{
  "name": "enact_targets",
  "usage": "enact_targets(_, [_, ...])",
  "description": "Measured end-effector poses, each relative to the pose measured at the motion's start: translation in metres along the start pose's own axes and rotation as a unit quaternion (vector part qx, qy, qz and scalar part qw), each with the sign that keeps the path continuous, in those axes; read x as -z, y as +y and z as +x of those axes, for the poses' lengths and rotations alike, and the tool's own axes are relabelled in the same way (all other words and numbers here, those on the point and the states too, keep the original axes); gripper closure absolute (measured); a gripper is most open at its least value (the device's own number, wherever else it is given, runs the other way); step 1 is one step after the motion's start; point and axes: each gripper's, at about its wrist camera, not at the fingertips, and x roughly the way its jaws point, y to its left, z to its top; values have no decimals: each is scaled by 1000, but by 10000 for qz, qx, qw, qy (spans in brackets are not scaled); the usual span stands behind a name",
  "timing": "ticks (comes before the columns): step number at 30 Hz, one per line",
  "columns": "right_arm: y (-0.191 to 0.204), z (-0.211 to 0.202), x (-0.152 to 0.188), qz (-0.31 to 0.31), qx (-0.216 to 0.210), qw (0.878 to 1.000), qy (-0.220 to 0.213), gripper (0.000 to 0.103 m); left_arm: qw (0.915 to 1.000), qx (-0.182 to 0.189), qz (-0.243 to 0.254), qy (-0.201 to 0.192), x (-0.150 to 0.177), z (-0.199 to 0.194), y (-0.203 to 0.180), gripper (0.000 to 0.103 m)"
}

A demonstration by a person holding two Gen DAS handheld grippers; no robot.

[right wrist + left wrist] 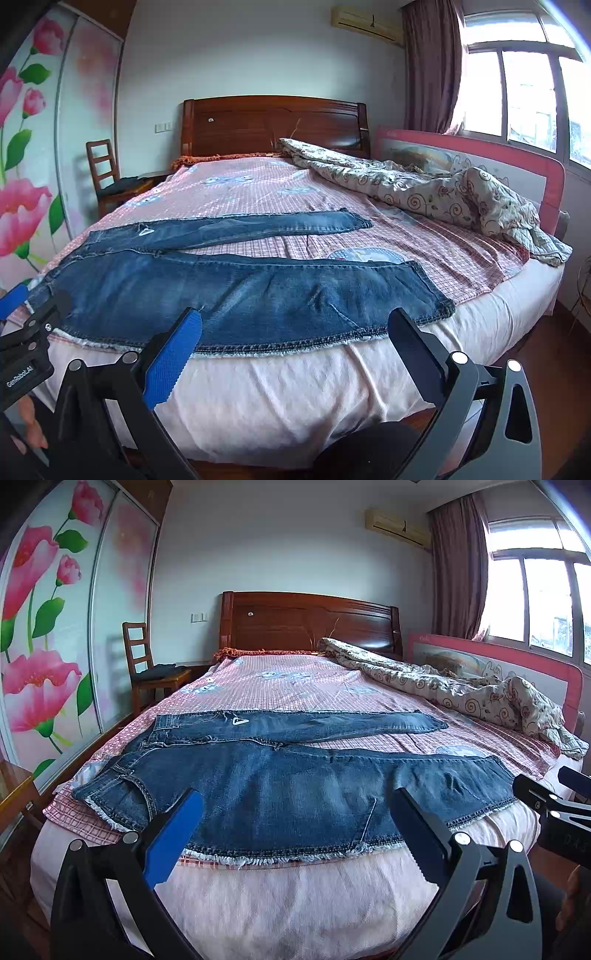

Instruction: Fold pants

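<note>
Both fingers of the left gripper [295, 830] stand wide apart with nothing between them, one blue-padded finger [173, 838] on the left and one black finger on the right, held off the foot of the bed and clear of the cloth. Those of the right gripper [293, 349] are spread just as wide and also hold nothing; its blue pad [173, 358] hangs in front of the near hem of the denim without touching it. Each gripper shows at the edge of the other's view.

Dark blue jeans [288, 782] lie flat across the foot of the bed [295, 904], waistband toward the left side and legs running to the right. The legs are spread in a narrow V: the near leg [258, 295] lies along the mattress edge, its frayed hem slightly overhanging, while the far leg [236, 227] lies further up the bed, with a strip of pink checked sheet [369, 243] showing between them.

A crumpled quilt [461, 690] with a swirl print is heaped along the right side against a pink bed rail [517, 657]. Behind stand a wooden headboard [306, 624], a wooden chair [147, 672] to the left, a wardrobe [48, 627] with painted pink flowers, and a window [517, 85] with a curtain.
</note>
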Motion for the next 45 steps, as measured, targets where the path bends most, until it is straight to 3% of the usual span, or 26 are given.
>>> enact_targets(45, [0,6,4,20,-36,9999,158,3,9998,5,1,188,6,6,2,2])
